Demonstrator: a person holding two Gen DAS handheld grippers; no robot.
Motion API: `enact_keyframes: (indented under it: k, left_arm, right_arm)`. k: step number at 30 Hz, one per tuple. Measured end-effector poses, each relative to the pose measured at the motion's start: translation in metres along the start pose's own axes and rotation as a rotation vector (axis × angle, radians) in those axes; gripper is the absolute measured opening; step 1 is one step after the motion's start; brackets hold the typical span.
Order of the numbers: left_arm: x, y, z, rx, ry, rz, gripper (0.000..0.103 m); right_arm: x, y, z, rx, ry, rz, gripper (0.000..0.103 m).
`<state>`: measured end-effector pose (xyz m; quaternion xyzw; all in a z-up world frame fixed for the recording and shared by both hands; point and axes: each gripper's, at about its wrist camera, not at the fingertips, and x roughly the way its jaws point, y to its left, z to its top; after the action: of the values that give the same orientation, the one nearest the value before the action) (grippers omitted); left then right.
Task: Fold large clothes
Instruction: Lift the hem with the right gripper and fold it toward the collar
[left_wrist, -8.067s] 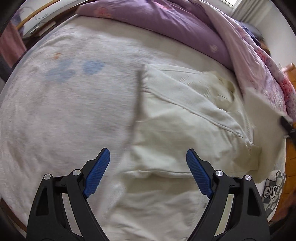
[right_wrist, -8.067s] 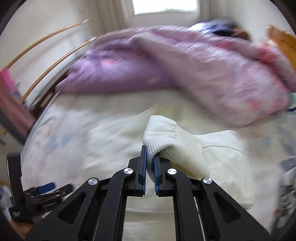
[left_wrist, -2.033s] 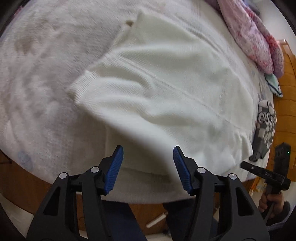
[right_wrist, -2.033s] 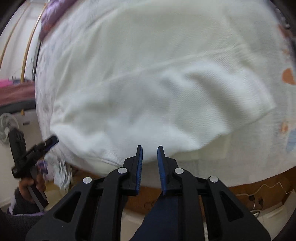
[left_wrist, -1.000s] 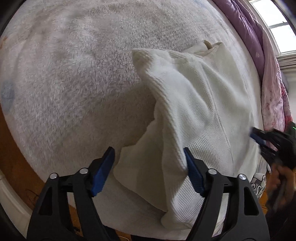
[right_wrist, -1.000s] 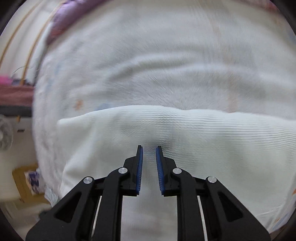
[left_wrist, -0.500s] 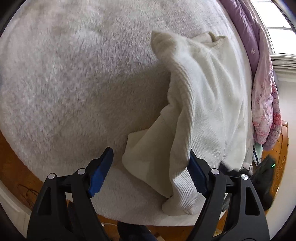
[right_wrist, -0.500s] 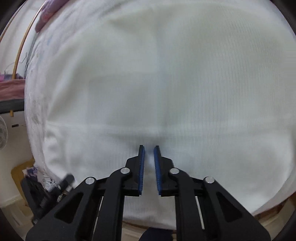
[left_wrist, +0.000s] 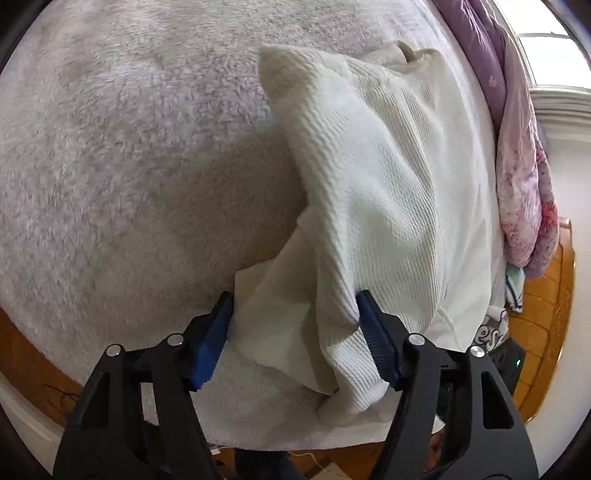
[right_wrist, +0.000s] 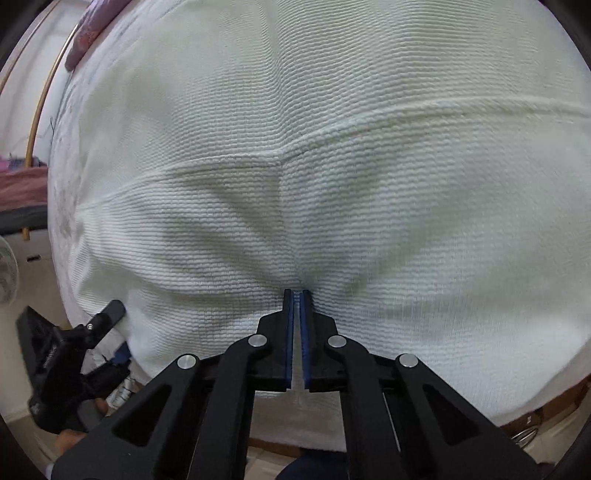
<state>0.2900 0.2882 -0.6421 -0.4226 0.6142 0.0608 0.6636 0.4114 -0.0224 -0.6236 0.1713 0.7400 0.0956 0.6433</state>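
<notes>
My left fingers (left_wrist: 293, 325) gape around the sweater (left_wrist: 373, 177) hem, my right fingers (right_wrist: 296, 295) pinch its knit; I should close left before lifting.

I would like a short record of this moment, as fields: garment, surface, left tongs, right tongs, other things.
garment: white knit sweater, partly folded, lying on the bed
surface: fluffy white blanket
left tongs: open, a bunched fold of the sweater between the pads
right tongs: nearly shut, tips pressed into the knit
other things: purple quilt at the far edge
</notes>
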Motion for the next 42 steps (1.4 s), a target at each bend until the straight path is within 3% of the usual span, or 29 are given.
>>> enact_keyframes:
  k: [3,4,7,9,11,13,15,16,19,21,22,23,25,29,31,38,42]
  left_arm:
    - [0.003,-0.003,-0.001,0.006,-0.001,-0.015,0.046]
    - [0.002,-0.005,-0.002,0.016,-0.006,-0.027,0.036]
    - [-0.003,-0.026,-0.012,0.117,-0.052,-0.003,0.014]
    - [-0.013,-0.042,-0.020,0.187,-0.096,0.021,0.012]
    - [-0.026,-0.055,-0.031,0.215,-0.152,0.012,0.011]
    - [-0.034,-0.056,-0.037,0.190,-0.182,-0.031,0.011]
    - [-0.036,-0.054,-0.039,0.147,-0.184,-0.072,0.011]
    - [-0.036,-0.048,-0.038,0.112,-0.176,-0.105,0.011]
    - [-0.028,-0.033,-0.028,0.052,-0.123,-0.118,0.013]
    - [-0.026,-0.016,-0.019,0.017,-0.071,-0.116,0.030]
    - [-0.025,-0.007,-0.012,0.001,-0.047,-0.113,0.047]
    - [-0.024,-0.007,-0.008,-0.014,-0.029,-0.121,0.058]
    - [-0.026,0.004,-0.001,-0.042,-0.023,-0.119,0.065]
    - [-0.038,0.005,0.018,-0.006,-0.056,-0.077,0.067]
    - [-0.043,0.001,0.027,0.017,-0.056,-0.068,0.074]
    - [-0.025,-0.021,0.064,0.135,-0.028,0.008,0.074]
    - [-0.001,-0.028,0.075,0.189,0.025,0.036,0.074]
  right_arm:
    - [0.000,0.009,0.003,-0.020,0.023,-0.015,0.005]
    - [-0.003,0.010,0.003,-0.026,0.018,-0.005,0.005]
    - [-0.022,0.014,0.001,-0.031,-0.018,0.034,0.013]
    - [-0.038,0.015,0.004,-0.026,-0.053,0.082,0.019]
    - [-0.053,0.029,0.010,-0.054,-0.075,0.119,0.036]
    - [-0.058,0.052,0.013,-0.123,-0.073,0.151,0.046]
    - [-0.054,0.085,-0.001,-0.183,-0.073,0.181,0.046]
    - [-0.058,0.083,-0.010,-0.198,-0.075,0.195,0.047]
    - [-0.054,0.079,-0.021,-0.160,-0.075,0.251,0.050]
    - [-0.041,0.080,-0.031,-0.125,-0.060,0.257,0.051]
    - [-0.032,0.079,-0.038,-0.080,-0.040,0.284,0.051]
    - [-0.025,0.067,-0.045,0.032,-0.023,0.353,0.053]
    - [-0.008,0.063,-0.060,0.230,0.019,0.475,0.054]
    - [0.021,0.054,-0.091,0.486,0.027,0.644,0.060]
    - [0.042,0.054,-0.103,0.618,0.021,0.712,0.067]
    - [0.091,0.044,-0.103,0.808,-0.043,0.866,0.068]
    - [0.107,0.053,-0.096,0.837,-0.080,0.852,0.068]
